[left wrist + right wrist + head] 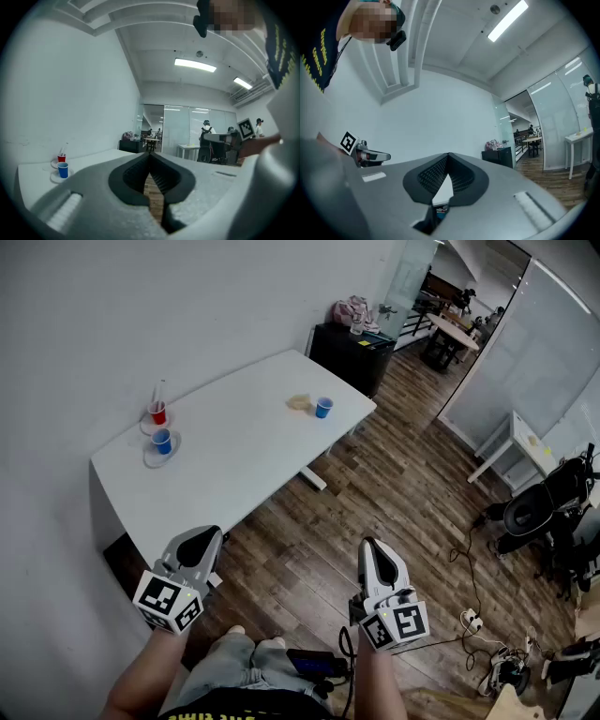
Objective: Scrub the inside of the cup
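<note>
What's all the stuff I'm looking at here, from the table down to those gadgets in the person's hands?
table: one, white, by the wall
blue cups: two, blue, one on a plate at the left end, one near the right end
red cup: one, red, on a second plate beside the left blue cup
sponge-like lump: one, yellowish, beside the right blue cup
cabinet: one, black, beyond the table
bag: one, pink, atop the cabinet
left gripper: one, grey, shut, empty
right gripper: one, grey, shut, empty
</note>
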Motion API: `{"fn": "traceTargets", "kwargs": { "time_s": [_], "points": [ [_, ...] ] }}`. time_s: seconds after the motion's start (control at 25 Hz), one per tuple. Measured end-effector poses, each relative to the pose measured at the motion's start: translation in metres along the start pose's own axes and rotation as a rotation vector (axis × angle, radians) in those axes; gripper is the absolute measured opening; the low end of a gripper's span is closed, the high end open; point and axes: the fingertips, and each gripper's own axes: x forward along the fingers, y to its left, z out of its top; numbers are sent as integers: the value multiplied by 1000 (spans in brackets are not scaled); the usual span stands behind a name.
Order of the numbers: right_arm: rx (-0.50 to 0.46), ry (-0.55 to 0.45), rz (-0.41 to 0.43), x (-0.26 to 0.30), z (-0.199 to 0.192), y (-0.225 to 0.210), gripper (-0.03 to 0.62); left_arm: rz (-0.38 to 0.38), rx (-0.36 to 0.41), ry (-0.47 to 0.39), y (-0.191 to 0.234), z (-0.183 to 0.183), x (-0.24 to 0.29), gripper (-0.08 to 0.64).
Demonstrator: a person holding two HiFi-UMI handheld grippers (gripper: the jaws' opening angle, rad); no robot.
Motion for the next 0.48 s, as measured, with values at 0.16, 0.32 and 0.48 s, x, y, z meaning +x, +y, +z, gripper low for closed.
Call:
{"fn": "traceTargets", "kwargs": {
  "time_s": [0.16, 0.32, 0.48],
  "points": [
    [13, 6, 6, 11, -6, 8, 5, 10, 4, -2, 15, 0, -1, 0],
    [19, 11, 17, 21, -12, 14, 5, 24, 7, -12, 25, 5, -2, 0],
    [9, 6, 41, 27, -6, 24, 5, 43, 6, -17, 30, 9, -10, 0]
  ]
}}
